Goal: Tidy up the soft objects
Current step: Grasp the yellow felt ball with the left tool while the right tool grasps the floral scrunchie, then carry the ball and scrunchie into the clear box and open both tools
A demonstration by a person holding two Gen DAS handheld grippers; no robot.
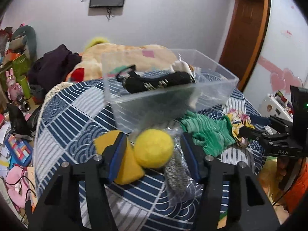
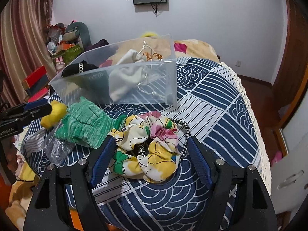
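Observation:
My left gripper is open around a yellow felt ball on the blue patterned bedspread; a yellow wedge lies beside it and a bagged grey item under the right finger. My right gripper is open around a floral scrunchie with a black-and-white hair tie. A green knit glove lies between them. The clear plastic bin behind holds a black sock and a white pouch.
The bed's rounded edge drops off on both sides. A beige blanket and dark clothing lie behind the bin. Cluttered toys and boxes fill the floor at left. A wooden door stands at right.

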